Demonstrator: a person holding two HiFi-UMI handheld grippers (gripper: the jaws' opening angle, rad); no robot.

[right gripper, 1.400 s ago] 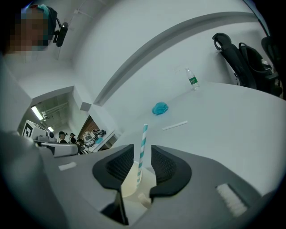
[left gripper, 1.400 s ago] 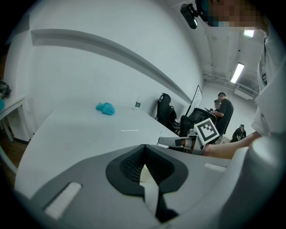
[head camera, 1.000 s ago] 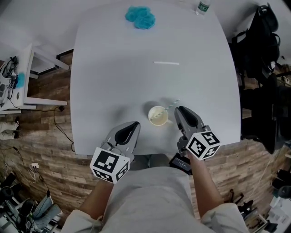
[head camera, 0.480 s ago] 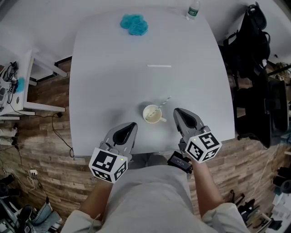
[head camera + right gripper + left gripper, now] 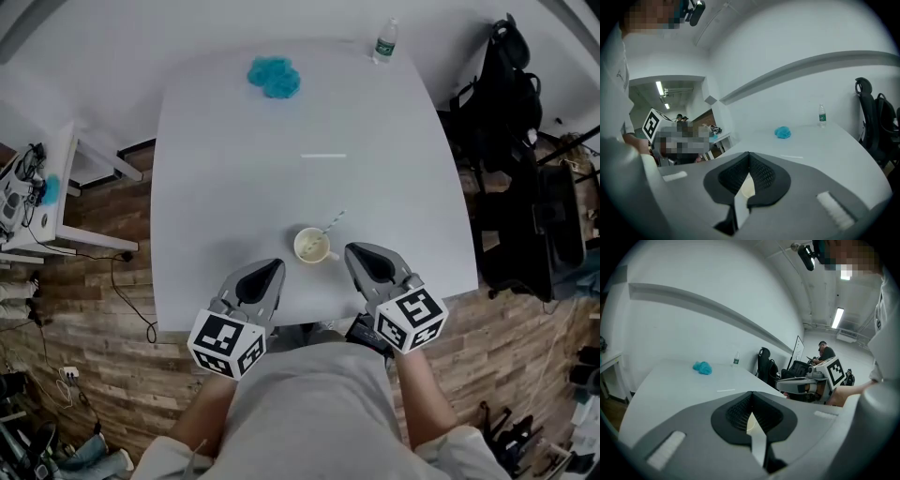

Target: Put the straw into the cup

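Observation:
A cream cup [image 5: 312, 246] stands near the table's front edge, and a pale striped straw [image 5: 331, 223] leans out of it toward the back right. My left gripper [image 5: 274, 265] is to the cup's left and my right gripper [image 5: 355, 249] to its right, both a little short of it. Each is shut with nothing between the jaws. In the left gripper view the jaws [image 5: 751, 393] meet at the tip, and in the right gripper view [image 5: 749, 153] likewise. A sliver of the cup [image 5: 746, 185] shows through the gap behind them.
A second white straw [image 5: 323, 156] lies on the white table [image 5: 225, 169] mid-way back. A blue cloth [image 5: 274, 77] and a water bottle [image 5: 384, 41] sit at the far edge. A side table [image 5: 37, 197] is left; black chairs and bags [image 5: 516, 141] are right.
Both grippers have risen and drawn back from the cup toward the person. The right gripper, close beside the straw a second ago, is now clear of it. The straw stays in the cup.

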